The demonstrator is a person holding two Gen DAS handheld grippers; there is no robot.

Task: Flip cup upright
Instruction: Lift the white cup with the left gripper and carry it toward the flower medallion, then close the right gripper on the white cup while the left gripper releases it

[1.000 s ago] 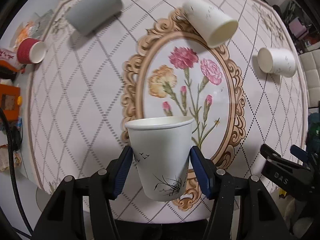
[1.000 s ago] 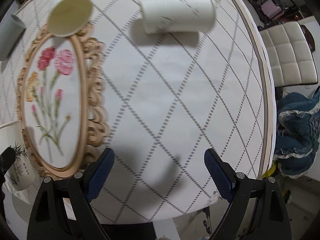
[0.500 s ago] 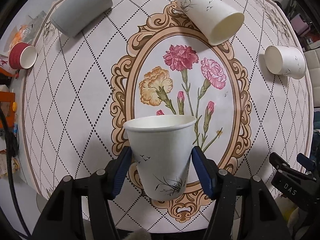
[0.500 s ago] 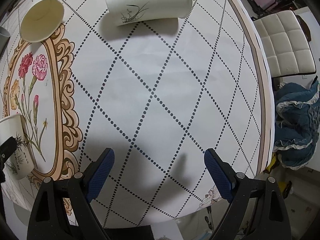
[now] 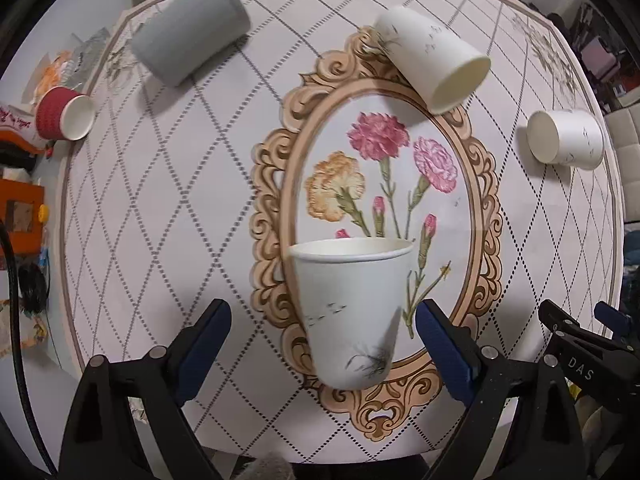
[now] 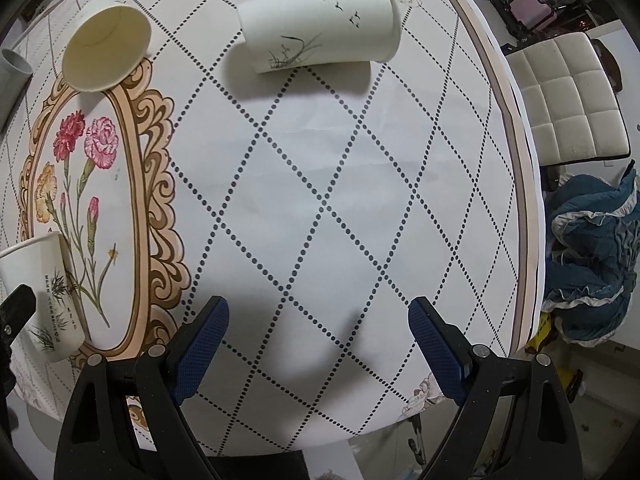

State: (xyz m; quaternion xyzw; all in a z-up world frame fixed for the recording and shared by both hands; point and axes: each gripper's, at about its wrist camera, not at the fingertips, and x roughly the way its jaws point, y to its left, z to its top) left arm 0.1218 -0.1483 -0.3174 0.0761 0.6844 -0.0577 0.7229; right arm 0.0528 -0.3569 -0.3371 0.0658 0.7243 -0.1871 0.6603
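A white paper cup (image 5: 352,308) with birds and grass printed on it stands upright on the round table, on the lower part of the flower oval. It also shows at the left edge of the right wrist view (image 6: 40,296). My left gripper (image 5: 320,344) is open, its blue pads apart from the cup on both sides. My right gripper (image 6: 316,344) is open and empty over the table's near right part. Two more white cups lie on their sides: one (image 5: 432,60) at the oval's top, one (image 6: 320,24) at the far right.
A grey cup (image 5: 188,44) lies on its side at the far left. A red cup (image 5: 64,120) lies at the left table edge. A white padded chair (image 6: 568,96) and blue cloth (image 6: 592,256) are beyond the right edge.
My left gripper has opened and let go of the upright cup, which now stands on the table. My right gripper has moved forward a little toward the far right cup.
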